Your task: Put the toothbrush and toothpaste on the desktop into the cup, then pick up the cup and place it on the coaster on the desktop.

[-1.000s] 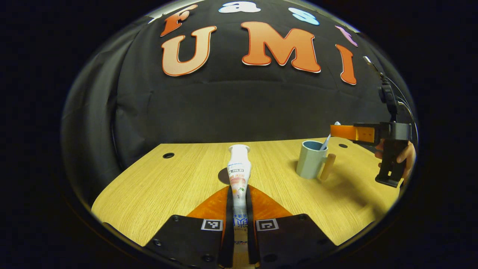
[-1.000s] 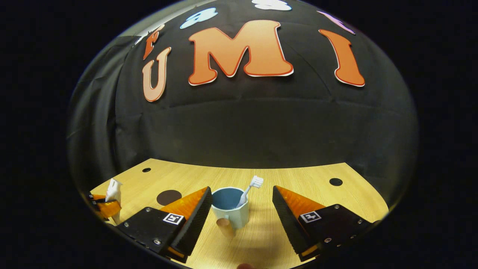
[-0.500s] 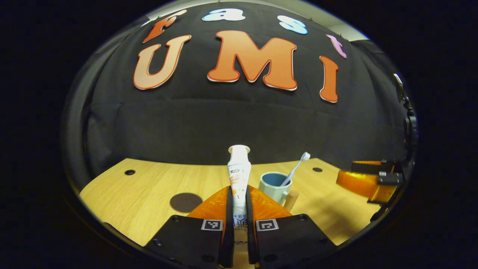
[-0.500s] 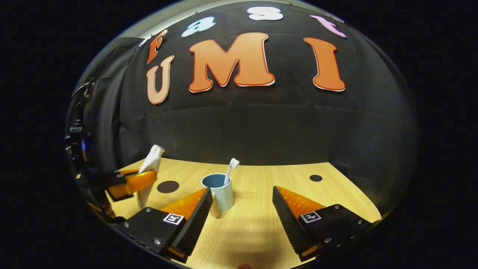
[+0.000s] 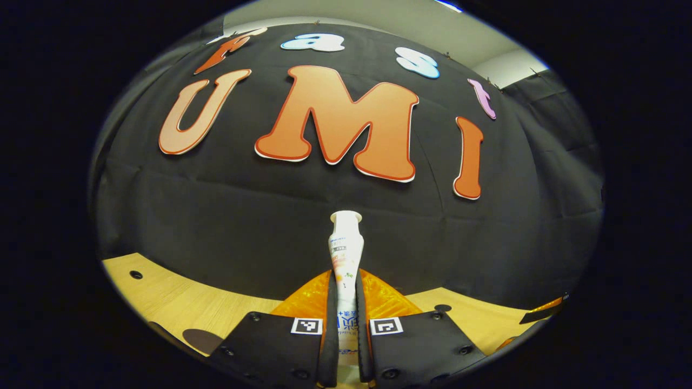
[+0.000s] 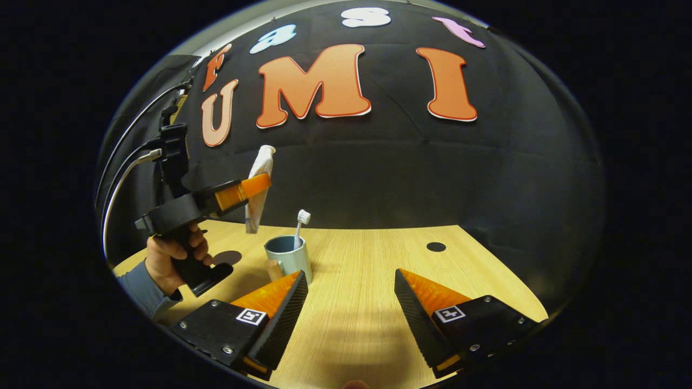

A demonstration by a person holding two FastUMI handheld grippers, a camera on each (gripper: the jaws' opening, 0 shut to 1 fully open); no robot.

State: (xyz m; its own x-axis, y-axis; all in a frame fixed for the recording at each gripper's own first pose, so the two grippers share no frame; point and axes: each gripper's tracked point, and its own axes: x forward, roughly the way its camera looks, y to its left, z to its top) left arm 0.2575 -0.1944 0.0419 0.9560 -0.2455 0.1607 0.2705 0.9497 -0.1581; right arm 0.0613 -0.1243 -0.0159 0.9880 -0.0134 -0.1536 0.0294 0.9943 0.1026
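Left tool [image 5: 343, 324] was pinching the toothpaste tube [image 5: 345, 254] mid-body, both fingers pressed on it, cap end pointing away from the camera, tube lifted off the tabletop [image 5: 162, 302]. In the right gripper view the same left tool [image 6: 254, 186] sat at about 10 o'clock, held by a hand [image 6: 173, 259] with a grey sleeve, and the toothpaste tube [image 6: 258, 186] hung close to upright, its lower end above and just to the 10 o'clock side of the blue cup [image 6: 289, 256]. Toothbrush [image 6: 299, 229] already stood in the cup, head up, leaning toward the far rim. Right tool [image 6: 351, 302] was spread wide, holding nothing, low over the tabletop [image 6: 367, 281], cup at its 11 o'clock. Dark round coaster [image 6: 227, 257] lay on the tabletop at the cup's 9 o'clock, partly hidden behind the hand; also seen at 7 o'clock in the left gripper view [image 5: 201, 340]. Step in hand looked like dropping the tube in. To do it well: shift the tube toward 4 o'clock until its lower end is over the cup mouth, keep it near vertical, aim for the side away from the toothbrush, lower it inside the rim before releasing. Risk: clipping the rim or brush could tip the cup. Handle sat at the cup's 8 o'clock.
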